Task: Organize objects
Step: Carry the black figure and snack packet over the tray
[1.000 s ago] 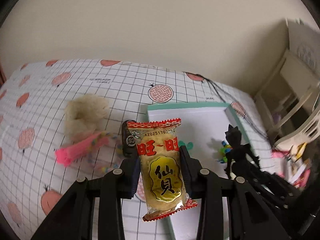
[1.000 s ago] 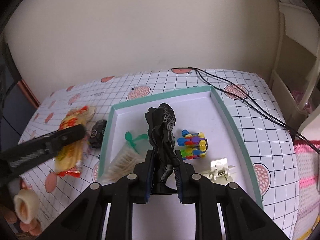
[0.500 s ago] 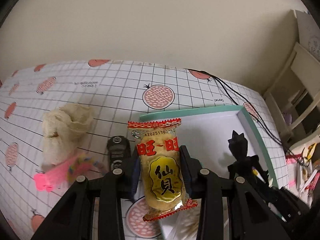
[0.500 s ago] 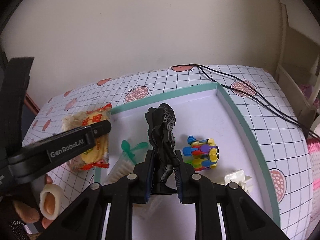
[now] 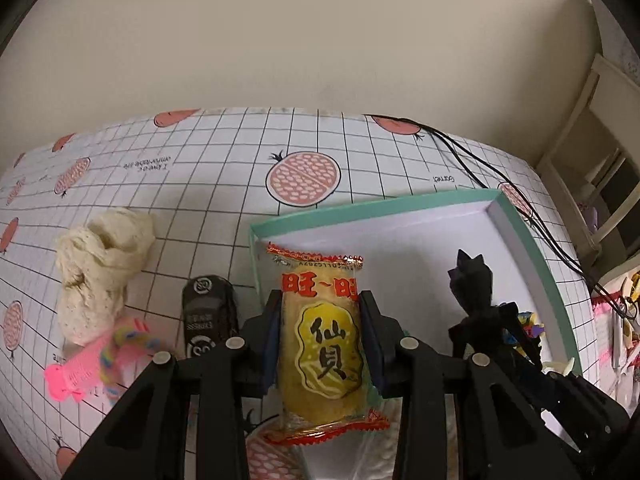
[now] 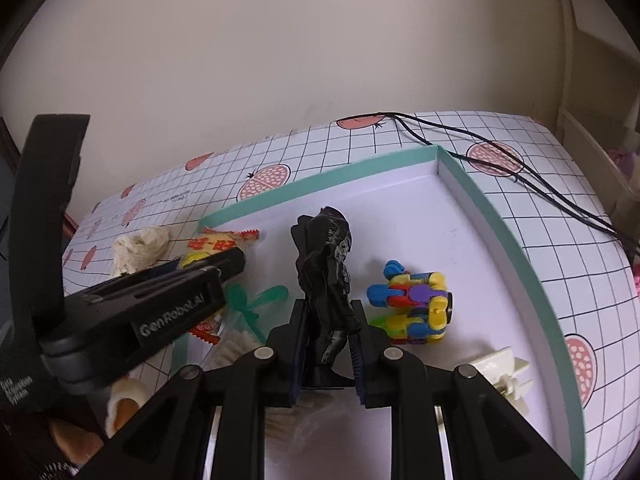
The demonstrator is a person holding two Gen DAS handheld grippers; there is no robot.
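left gripper (image 5: pixel 320 344) fingers clamp a yellow rice-cracker packet (image 5: pixel 320 344) over the teal-rimmed white tray (image 6: pixel 496 216) – right gripper (image 6: pixel 328 344) fingers clamp a black figurine (image 6: pixel 326 276) inside it.

glossy plastic snack packet (image 5: pixel 320 328), matt black figurine (image 6: pixel 328 276), rough cream cloth (image 5: pixel 100 268).

Dim, warm indoor light from above, soft and even on the wall (image 5: pixel 320 40). Faint shadows beside the cloth bundle (image 5: pixel 100 272). Slight glare on the snack packet (image 5: pixel 320 344). Motion blur on the pink comb (image 5: pixel 80 372). Strong fisheye bending, black vignette at corners.
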